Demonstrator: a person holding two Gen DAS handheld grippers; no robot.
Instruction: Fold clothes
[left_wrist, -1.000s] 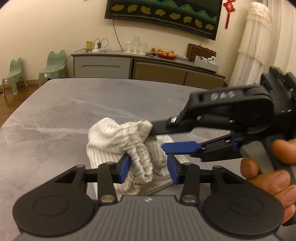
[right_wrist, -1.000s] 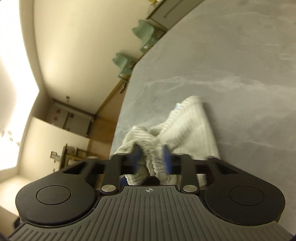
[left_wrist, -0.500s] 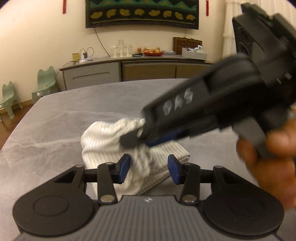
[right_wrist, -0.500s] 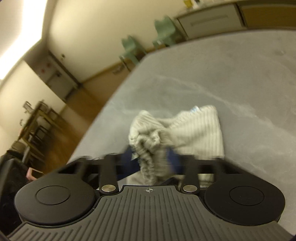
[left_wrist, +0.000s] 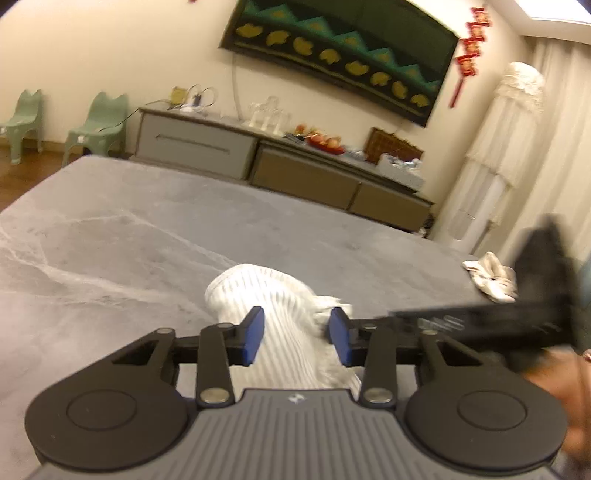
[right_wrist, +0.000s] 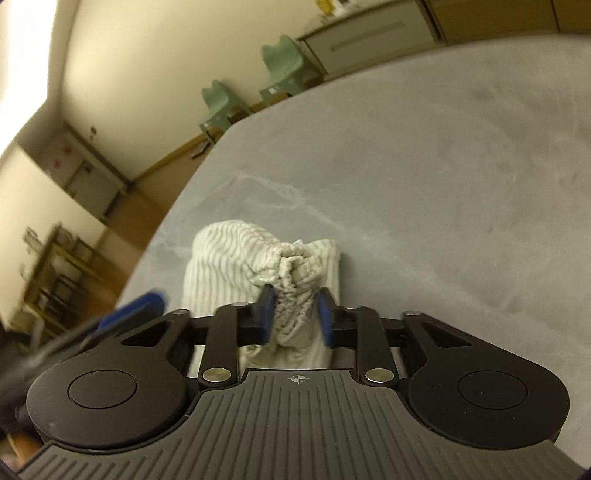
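Between both tools' (left_wrist: 297, 339) (right_wrist: 293, 319) blue pads: striped garment (left_wrist: 273, 295), seemingly unclamped.

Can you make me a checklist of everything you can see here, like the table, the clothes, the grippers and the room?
Surface: grey marbled table, no spills seen.
Job's things: white striped garment bunched up, gathered cuff on top.
Clutter: crumpled white cloth near the far right edge.
Grippers: left gripper has just been closing, right gripper opening; both straddle the garment, pads not clearly pressing.
Cables: wires on the sideboard and up the wall.
Surroundings: two green chairs, wall hanging, red ornament.
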